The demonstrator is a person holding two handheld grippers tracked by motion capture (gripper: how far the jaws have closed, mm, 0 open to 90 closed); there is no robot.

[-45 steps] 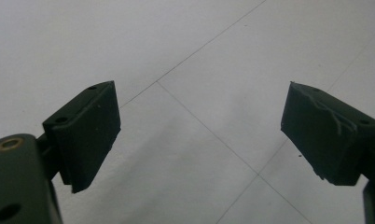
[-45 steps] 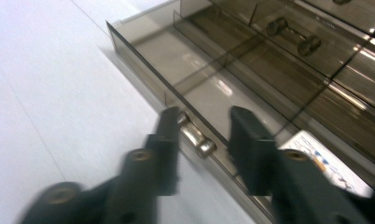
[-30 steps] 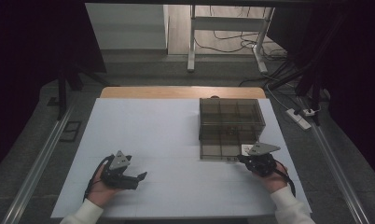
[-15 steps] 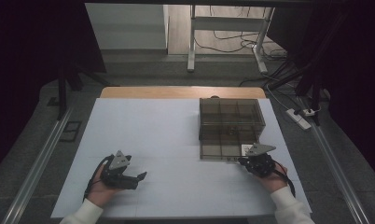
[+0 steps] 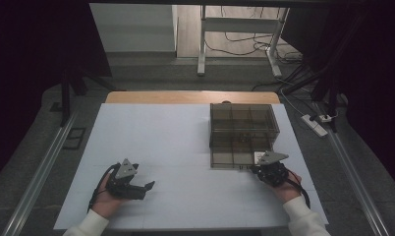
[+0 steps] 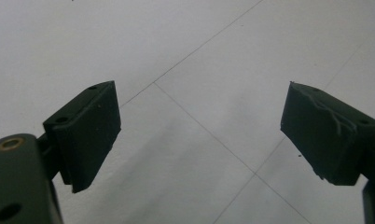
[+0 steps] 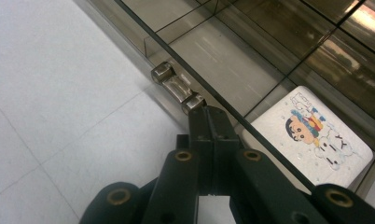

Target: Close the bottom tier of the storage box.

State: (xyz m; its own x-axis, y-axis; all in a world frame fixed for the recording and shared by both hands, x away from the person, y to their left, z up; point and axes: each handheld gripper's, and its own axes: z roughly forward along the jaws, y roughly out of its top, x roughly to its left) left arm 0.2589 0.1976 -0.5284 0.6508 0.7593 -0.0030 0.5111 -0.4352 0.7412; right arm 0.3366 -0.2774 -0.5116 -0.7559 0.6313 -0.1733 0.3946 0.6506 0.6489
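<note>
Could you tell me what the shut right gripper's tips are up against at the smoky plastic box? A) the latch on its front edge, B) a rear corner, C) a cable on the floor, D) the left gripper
A: in the right gripper view, the shut right gripper has its tips at the clear latch on the box front edge, beside the compartment with the cartoon card.

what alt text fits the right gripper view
The shut right gripper rests its tip against the latch of a smoky clear plastic box on a white table. A cartoon sticker lies inside.
</note>
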